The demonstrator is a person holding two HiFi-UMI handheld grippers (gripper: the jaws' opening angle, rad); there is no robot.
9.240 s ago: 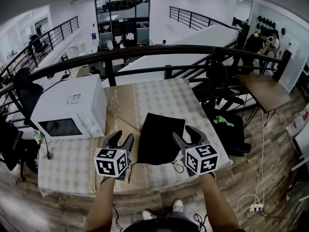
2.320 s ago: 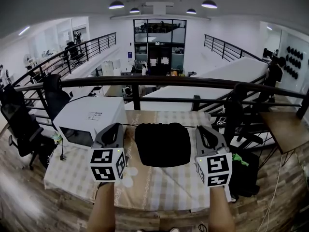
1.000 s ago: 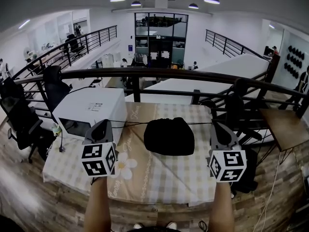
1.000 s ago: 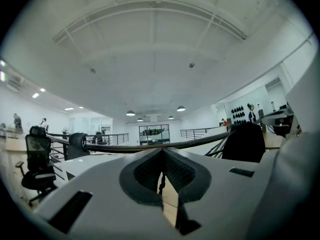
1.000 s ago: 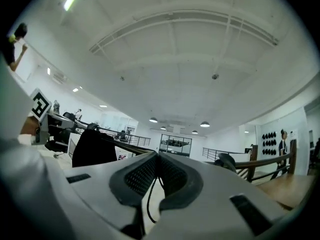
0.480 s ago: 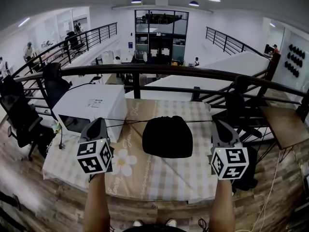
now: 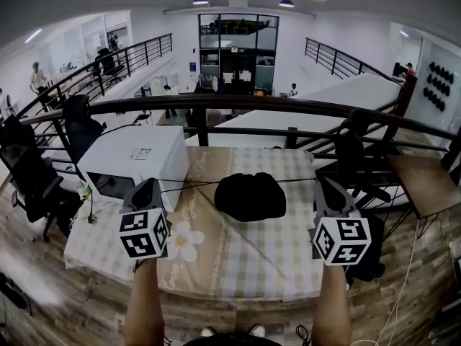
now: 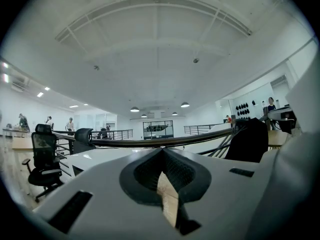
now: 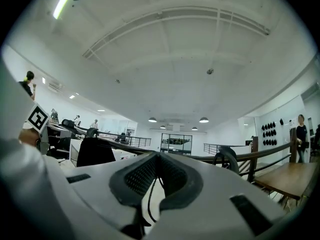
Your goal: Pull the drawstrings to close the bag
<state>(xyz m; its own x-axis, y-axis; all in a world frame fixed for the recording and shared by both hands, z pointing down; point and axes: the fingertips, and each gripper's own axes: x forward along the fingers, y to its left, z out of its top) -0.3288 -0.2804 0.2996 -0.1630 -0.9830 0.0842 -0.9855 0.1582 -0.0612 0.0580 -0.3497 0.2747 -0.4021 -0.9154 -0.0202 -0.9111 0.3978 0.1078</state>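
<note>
- A white microwave (image 7: 133, 161) was seen at 10 o'clock of the bag, just beside the left gripper. Little room was judged to be left for pulling further outward on that side.
- The left gripper (image 7: 149, 187) was held at 9 o'clock of the bag, its jaws pressed together on the left drawstring (image 7: 189, 184), which was drawn taut.
- The black fabric bag (image 7: 250, 197) was found over the middle of the checked tablecloth (image 7: 238, 258), its mouth gathered into puckers at 12 o'clock. Whether it rested on the cloth or hung just above it could not be told.
- The bag was judged light, soft and limp, so it is best taken by the cords rather than the cloth. The thin cords were judged liable to slip unless pinched firmly.
- The right drawstring (image 7: 297, 182) was stretched level toward 3 o'clock.
- The right gripper (image 7: 325, 184) was held at 3 o'clock of the bag, its jaws pinched on that cord (image 9: 149, 194).
- The table's right edge lay just beyond this gripper, with open space past it. A dark railing (image 7: 238, 105) bounded the far edge at 12 o'clock.
</note>
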